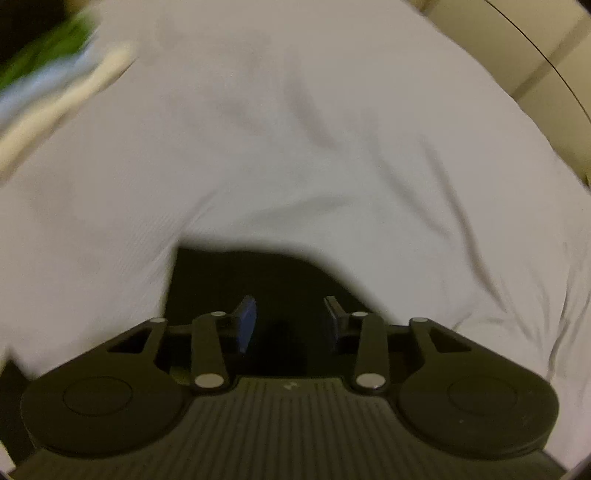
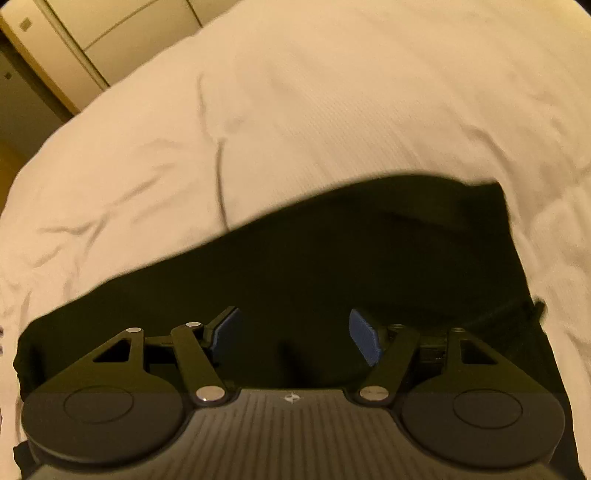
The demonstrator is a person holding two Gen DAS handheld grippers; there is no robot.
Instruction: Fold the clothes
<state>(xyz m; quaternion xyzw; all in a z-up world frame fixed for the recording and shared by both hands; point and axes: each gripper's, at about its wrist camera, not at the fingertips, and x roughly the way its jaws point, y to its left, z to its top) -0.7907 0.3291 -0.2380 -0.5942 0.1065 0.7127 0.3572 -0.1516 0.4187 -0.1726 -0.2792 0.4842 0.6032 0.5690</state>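
Lying flat on a wrinkled white quilted bed cover (image 2: 314, 110), a black fabric garment (image 2: 332, 258) fills the lower half of the right wrist view, running from about 8 o'clock up to a corner near 2 o'clock; its upper edge slants across the cover. Details of the garment's type cannot be told, too dark.

Right gripper (image 2: 295, 336), black with blue pads, sits at 6 o'clock directly over the black garment. Jaws stand wide apart, nothing between them; dark cloth shows in the gap. Whether the fingertips touch the cloth cannot be told.

In the left wrist view the same black garment (image 1: 266, 280) shows only as a small dark patch at 6 o'clock, just ahead of the left gripper (image 1: 290, 323). Its jaws are parted at a medium width, with nothing pinched. Contact with the cloth cannot be told here either.

White bed cover (image 1: 295, 147) takes up most of the left view, creased toward 4 o'clock. At 10 o'clock a blurred heap of green, pale blue and cream cloth (image 1: 48, 81) lies at the cover's edge, well apart from the black garment. At 1 o'clock a beige wall panel (image 1: 535, 48) with a thin dark line. In the right view, cream cabinet panels (image 2: 122, 33) stand at 11 o'clock behind the bed.
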